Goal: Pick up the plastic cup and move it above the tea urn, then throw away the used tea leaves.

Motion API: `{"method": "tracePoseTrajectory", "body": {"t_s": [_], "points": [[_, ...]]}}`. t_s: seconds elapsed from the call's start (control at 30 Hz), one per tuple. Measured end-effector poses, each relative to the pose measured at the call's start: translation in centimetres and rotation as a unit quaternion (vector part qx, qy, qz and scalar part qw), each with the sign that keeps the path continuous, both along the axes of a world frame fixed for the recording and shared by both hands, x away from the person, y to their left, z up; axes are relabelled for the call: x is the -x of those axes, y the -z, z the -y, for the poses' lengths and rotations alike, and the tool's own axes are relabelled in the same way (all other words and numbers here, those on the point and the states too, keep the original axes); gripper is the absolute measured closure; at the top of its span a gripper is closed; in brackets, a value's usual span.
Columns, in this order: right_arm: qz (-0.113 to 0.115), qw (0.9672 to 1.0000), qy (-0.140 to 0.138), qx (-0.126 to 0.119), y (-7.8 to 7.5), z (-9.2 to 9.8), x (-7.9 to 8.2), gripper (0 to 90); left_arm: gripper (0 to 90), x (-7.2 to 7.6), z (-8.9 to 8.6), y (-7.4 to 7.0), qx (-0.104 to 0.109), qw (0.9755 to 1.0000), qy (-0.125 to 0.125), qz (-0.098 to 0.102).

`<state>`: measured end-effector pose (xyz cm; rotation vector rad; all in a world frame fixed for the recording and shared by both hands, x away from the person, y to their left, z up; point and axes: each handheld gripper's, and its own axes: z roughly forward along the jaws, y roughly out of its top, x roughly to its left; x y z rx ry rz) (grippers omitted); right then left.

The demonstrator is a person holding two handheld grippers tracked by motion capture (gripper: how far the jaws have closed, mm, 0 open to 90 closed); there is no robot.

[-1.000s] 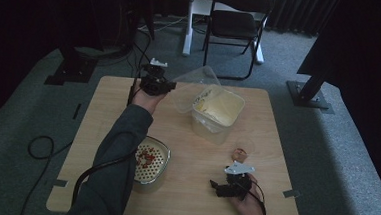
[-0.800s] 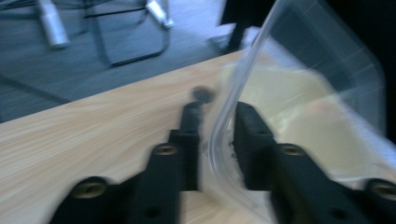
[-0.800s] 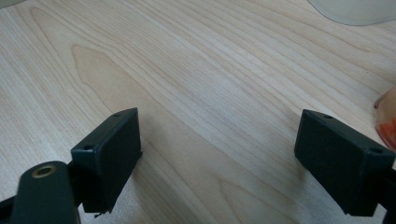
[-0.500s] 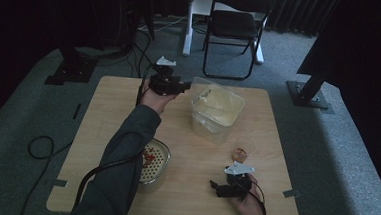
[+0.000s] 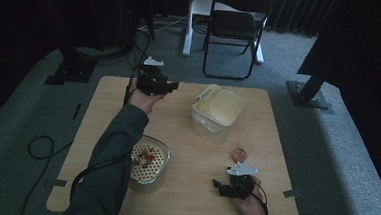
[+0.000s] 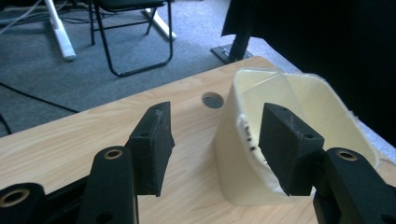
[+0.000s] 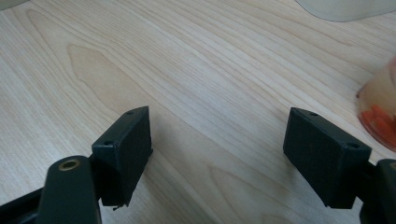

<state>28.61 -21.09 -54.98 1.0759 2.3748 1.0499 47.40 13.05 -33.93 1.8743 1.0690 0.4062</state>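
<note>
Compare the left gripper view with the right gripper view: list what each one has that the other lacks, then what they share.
Left gripper view: an open cream container seen nearly whole, a round hole in the tabletop, a black chair and grey carpet beyond.
Right gripper view: a clear cup with orange pieces, at the right edge.
Shared: the wooden table. A pale edge at the top of the right gripper view may be the same container.
</note>
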Motion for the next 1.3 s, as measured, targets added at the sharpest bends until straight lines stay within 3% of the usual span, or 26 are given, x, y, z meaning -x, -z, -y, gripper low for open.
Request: {"method": "tracePoseTrajectory", "body": {"t_s": [0.23, 0.27, 0.37, 0.43, 0.53, 0.63, 0.7, 0.8, 0.93, 1.07, 1.13, 1.3], "points": [[0.001, 1.0, 0.002, 0.001, -0.1, 0.4, 0.2, 29.5, 43.9, 0.1, -2.7, 0.3, -0.006, 0.9999, -0.014, 0.005], [-0.005, 0.9999, 0.011, 0.004, -0.3, 0.5, 0.2, 36.3, 43.5, 0.3, -3.8, 0.6, -0.006, 0.9998, -0.02, 0.005], [-0.008, 0.9995, 0.027, 0.014, -0.6, 0.8, 0.3, 37.9, 43.5, 0.5, -4.8, 1.0, -0.007, 0.9996, -0.026, 0.003], [-0.006, 0.999, 0.041, 0.013, -0.9, 1.3, 0.3, 37.9, 43.5, 0.6, -5.7, 1.5, -0.005, 0.9995, -0.032, 0.001], [0.001, 0.9973, 0.074, 0.006, -1.7, 2.7, 0.5, 26.6, 43.3, 0.9, -7.2, 2.3, -0.003, 0.9992, -0.04, -0.001], [0.01, 0.9958, 0.091, 0.001, -2.1, 3.8, 0.4, 26.5, 43.1, 1.1, -7.8, 2.6, -0.002, 0.9991, -0.043, -0.002], [0.021, 0.9927, 0.119, 0.004, -2.5, 5.1, -0.1, 24.6, 42.9, 1.4, -8.5, 3.2, 0.0, 0.999, -0.046, 0.002], [0.026, 0.9904, 0.136, -0.003, -2.7, 6.2, -0.8, 22.6, 41.5, 2.0, -9.2, 3.7, 0.009, 0.9988, -0.047, 0.007], [0.035, 0.9889, 0.144, -0.012, -2.8, 6.8, -1.7, 18.2, 41.5, 2.6, -9.8, 4.5, 0.026, 0.9984, -0.05, 0.01], [0.039, 0.9886, 0.145, -0.011, -3.0, 6.6, -2.4, 13.7, 41.5, 2.8, -10.1, 5.2, 0.027, 0.9982, -0.054, 0.004], [0.042, 0.9893, 0.139, -0.007, -3.1, 6.1, -3.4, 12.2, 41.5, 2.7, -10.4, 5.8, 0.032, 0.9977, -0.059, -0.004], [0.037, 0.9915, 0.121, -0.03, -3.0, 5.7, -5.3, 16.8, 41.5, 2.8, -10.6, 6.4, 0.033, 0.9976, -0.06, -0.009]]}}
